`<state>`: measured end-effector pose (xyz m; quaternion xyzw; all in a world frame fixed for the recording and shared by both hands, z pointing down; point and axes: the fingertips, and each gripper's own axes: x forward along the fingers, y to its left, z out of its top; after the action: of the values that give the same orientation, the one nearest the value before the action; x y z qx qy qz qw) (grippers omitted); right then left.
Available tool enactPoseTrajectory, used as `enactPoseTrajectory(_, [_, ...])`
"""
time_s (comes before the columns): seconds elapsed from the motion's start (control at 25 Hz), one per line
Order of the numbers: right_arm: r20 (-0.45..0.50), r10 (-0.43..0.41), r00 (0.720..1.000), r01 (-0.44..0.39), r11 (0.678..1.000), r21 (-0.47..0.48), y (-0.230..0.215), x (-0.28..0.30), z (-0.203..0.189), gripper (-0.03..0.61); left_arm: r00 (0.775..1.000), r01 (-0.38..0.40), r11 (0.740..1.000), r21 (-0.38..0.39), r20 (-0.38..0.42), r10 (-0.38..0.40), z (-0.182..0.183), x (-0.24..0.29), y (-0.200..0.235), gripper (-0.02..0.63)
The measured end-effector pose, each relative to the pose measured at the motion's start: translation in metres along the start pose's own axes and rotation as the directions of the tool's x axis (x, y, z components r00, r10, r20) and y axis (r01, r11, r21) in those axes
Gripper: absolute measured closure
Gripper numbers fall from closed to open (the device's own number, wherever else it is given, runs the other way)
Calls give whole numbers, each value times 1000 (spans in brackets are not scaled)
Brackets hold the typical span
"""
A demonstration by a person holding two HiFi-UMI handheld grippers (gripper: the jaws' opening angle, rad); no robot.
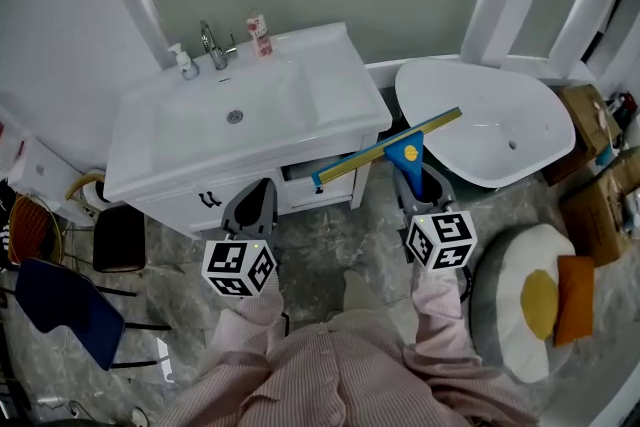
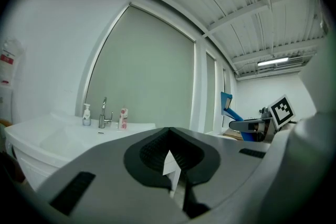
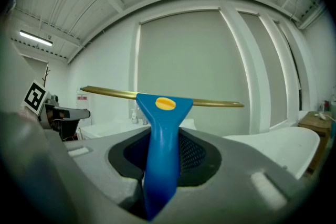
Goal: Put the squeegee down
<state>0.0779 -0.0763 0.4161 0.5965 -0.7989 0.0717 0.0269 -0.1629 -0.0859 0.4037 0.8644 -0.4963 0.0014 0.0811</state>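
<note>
The squeegee has a blue handle and a long brass-coloured blade. My right gripper is shut on the handle and holds it in the air between the vanity corner and the bathtub. In the right gripper view the squeegee stands upright out of the gripper, its blade level across the view. My left gripper is held in front of the vanity, shut with nothing in it. In the left gripper view that gripper shows only a thin slit between its pads, and the squeegee shows at the right.
A white vanity holds a faucet, a soap bottle and a pink bottle; its drawer is slightly open. A white bathtub lies at the right. An egg-shaped cushion, boxes and chairs stand on the floor.
</note>
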Motion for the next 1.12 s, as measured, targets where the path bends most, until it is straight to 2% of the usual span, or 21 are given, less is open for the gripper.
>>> enactPoseTrajectory(0.2, [-10,6,1000,-6,1000,5,-18,29,-4,466,1000,-21,1000,-5,-18,21,-8,25,10,614])
enactPoseTrajectory(0.48, [-45,34,998,-34,999,6,-49,101,-5,466,998,-49,999,-19,-39,48,-9,90,35,614])
enactPoseTrajectory(1.12, [-187,152,971,-170,982,-82,-125,248,-4,466,990,-133,990,-55,-63,129,5,232,69,614])
